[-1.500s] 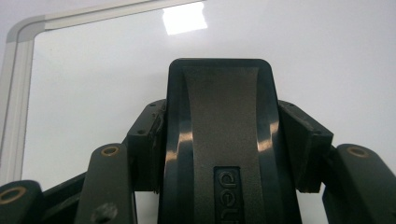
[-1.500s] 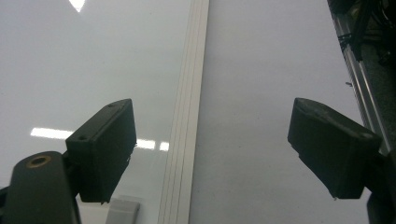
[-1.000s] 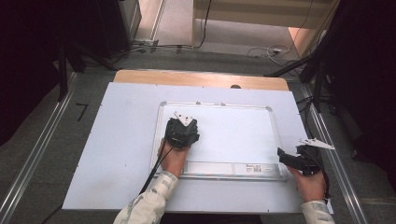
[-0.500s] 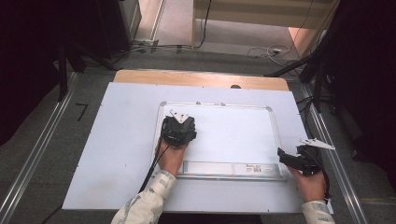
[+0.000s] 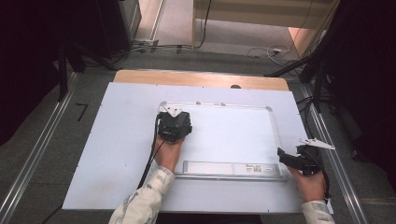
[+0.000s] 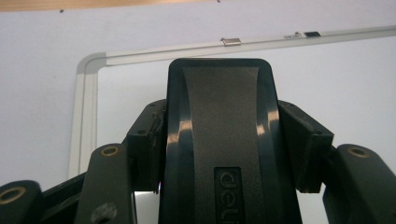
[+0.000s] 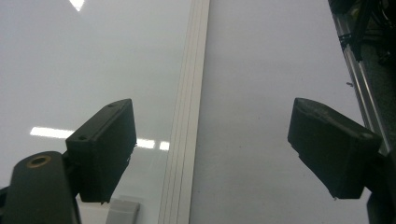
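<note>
Here, the left gripper [image 5: 173,125] is pinching a hard, light eraser [image 6: 219,140] by its sides on the whiteboard [image 5: 233,135]. The right gripper [image 5: 292,160] is hovering, jaws spread.

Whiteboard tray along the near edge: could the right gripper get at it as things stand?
Probably yes. The right gripper is open and hovers at the whiteboard's near right corner, right beside the tray's end, with nothing between them. The left gripper, shut on an eraser, sits farther away.

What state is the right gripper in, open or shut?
Open: in the right gripper view, the right gripper's fingers stand wide apart over the whiteboard frame, gripping nothing.
</note>
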Demonstrator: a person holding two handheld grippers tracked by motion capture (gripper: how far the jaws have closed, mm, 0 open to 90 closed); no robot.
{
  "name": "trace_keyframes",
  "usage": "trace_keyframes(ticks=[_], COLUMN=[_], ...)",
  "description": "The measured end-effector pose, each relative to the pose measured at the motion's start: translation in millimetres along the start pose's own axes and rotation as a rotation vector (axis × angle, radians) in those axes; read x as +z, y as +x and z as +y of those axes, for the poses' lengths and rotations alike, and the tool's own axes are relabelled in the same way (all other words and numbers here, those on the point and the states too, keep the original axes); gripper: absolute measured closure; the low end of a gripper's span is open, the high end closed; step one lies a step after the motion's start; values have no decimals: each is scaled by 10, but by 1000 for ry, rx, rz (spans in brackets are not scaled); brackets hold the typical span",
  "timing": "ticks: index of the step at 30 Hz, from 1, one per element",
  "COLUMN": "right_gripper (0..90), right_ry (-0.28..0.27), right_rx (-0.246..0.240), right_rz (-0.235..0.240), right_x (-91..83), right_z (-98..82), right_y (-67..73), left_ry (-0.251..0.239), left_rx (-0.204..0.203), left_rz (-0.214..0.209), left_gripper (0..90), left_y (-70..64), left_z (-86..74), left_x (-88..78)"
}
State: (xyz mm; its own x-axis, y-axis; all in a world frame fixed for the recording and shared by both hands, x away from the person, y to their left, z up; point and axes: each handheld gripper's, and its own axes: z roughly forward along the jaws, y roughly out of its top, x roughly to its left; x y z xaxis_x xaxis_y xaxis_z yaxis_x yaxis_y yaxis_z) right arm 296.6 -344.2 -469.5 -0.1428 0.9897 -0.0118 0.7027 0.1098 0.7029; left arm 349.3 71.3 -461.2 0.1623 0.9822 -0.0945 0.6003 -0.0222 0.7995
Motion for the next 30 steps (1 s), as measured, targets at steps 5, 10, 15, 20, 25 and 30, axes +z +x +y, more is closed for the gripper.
trace_keyframes(ticks=[5, 10, 15, 20, 25, 30], right_gripper=[141, 141, 141, 141, 141, 141], right_ry=[-2, -1, -1, 0, 0, 2], right_rx=[3, 4, 5, 5, 6, 10], right_rz=[1, 3, 5, 4, 4, 4], right_x=[4, 7, 10, 10, 9, 10], right_z=[4, 7, 8, 8, 7, 6], right_y=[-5, -3, -1, -6, -9, -15], left_ry=[2, 7, 28, 37, 34, 33], left_rx=[-28, -43, -76, -71, -73, -89], left_rz=[11, 30, 53, 82, 114, 136], left_gripper=[416, 415, 415, 415, 414, 414], left_y=[55, 91, 158, 184, 198, 234], left_z=[58, 99, 121, 137, 187, 263], left_x=[44, 95, 173, 242, 312, 358])
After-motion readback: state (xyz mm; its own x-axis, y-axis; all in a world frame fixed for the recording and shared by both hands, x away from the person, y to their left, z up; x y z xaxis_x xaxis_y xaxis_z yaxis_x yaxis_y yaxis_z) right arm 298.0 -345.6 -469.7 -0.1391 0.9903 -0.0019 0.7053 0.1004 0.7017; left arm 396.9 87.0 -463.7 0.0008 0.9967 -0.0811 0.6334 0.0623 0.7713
